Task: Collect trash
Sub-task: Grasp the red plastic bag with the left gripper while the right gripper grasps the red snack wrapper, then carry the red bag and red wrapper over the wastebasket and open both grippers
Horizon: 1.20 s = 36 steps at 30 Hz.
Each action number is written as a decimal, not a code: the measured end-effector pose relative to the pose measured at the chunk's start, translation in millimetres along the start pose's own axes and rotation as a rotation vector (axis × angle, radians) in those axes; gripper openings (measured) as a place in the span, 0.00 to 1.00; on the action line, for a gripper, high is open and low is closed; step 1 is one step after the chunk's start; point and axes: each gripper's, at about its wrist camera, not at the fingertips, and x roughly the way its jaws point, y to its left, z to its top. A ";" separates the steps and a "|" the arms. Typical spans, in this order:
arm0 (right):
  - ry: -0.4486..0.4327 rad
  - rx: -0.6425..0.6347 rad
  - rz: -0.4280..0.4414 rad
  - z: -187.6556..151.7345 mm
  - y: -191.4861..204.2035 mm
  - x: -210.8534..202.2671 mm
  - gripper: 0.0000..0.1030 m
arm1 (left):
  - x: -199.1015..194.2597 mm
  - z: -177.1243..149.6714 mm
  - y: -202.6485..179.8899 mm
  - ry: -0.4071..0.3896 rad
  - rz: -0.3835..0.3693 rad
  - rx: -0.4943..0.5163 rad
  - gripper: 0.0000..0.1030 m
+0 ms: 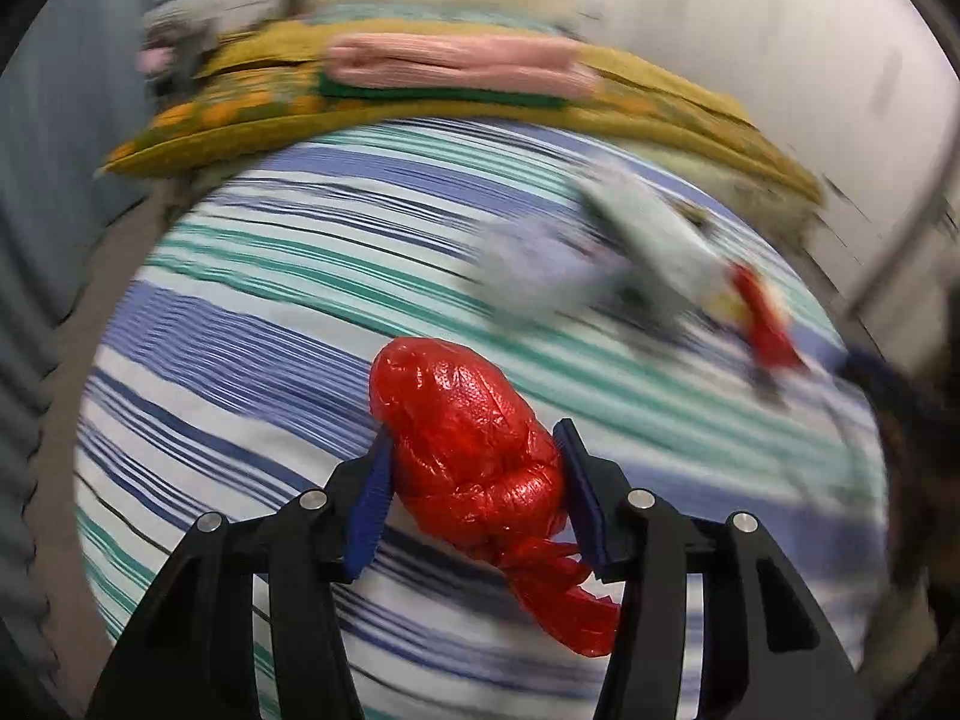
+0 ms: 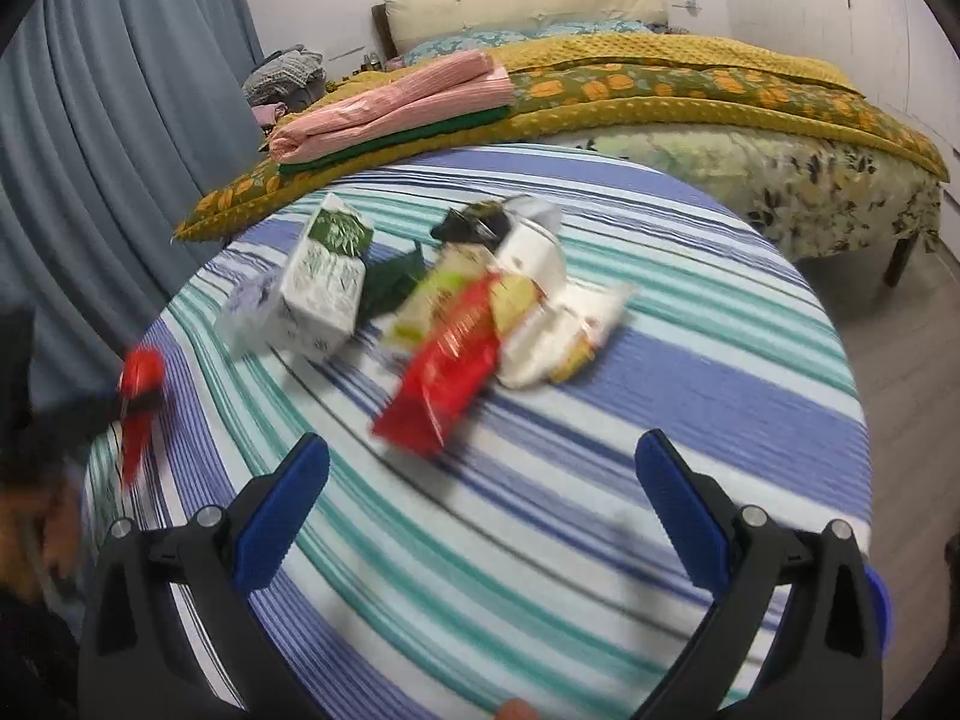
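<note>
The left gripper clamps a red plastic bag above the striped worktop. The right gripper gapes wide and empty near the red wrapper.

The tabletop wears a cloth striped in white, teal, blue and navy, and on it lie a glossy red plastic bag, a white carton with a green leaf-printed top, and a red and yellow snack wrapper. The fingers carry blue ribbed pads on black frames. On the bed, a mustard-yellow blanket with orange flowers bears a folded pink cloth over a green one, beside grey-blue curtains.
</note>
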 end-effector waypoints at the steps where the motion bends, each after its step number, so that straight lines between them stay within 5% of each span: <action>1: 0.009 0.015 0.000 6.3 2.0 6.0 0.96 | -0.5 -4.7 -8.7 0.006 -0.015 0.019 0.51; 3: 0.061 0.046 0.021 14.2 4.7 20.2 0.94 | 2.2 -13.2 -28.1 0.019 -0.044 0.049 0.53; 6: 0.128 0.052 0.017 18.4 12.0 38.9 0.55 | 10.5 -19.7 -44.1 0.027 -0.040 0.064 0.53; 8: 0.144 0.052 0.010 16.9 14.7 43.5 0.39 | 13.0 -22.2 -46.9 0.031 -0.038 0.050 0.56; 11: 0.127 0.024 0.017 10.8 19.6 33.5 0.32 | 11.0 -26.4 -42.9 0.024 -0.038 0.019 0.65; 22: 0.185 -0.147 0.076 -52.1 28.5 -28.3 0.33 | -9.4 -47.4 -11.7 0.028 0.002 -0.050 0.80; 24: 0.189 -0.143 0.060 -57.0 22.1 -34.7 0.43 | -13.1 -50.2 -9.2 0.030 0.006 -0.045 0.84; 25: 0.193 -0.133 0.051 -57.7 18.3 -36.7 0.57 | -14.4 -50.3 -10.4 0.031 0.003 -0.034 0.85; 27: 0.187 -0.110 0.039 -55.8 12.3 -40.0 0.64 | -16.2 -48.5 -14.6 0.028 -0.012 -0.010 0.89; 34: 0.221 -0.044 0.049 -34.7 11.2 -18.3 0.63 | 4.9 -34.9 -27.8 0.063 -0.017 0.027 0.89; 35: 0.231 -0.041 0.055 -33.1 12.1 -14.1 0.61 | 5.9 -34.5 -28.5 0.063 -0.020 0.027 0.89; 36: 0.244 -0.043 0.059 -31.6 12.6 -9.1 0.47 | 6.4 -34.0 -29.4 0.063 -0.021 0.029 0.88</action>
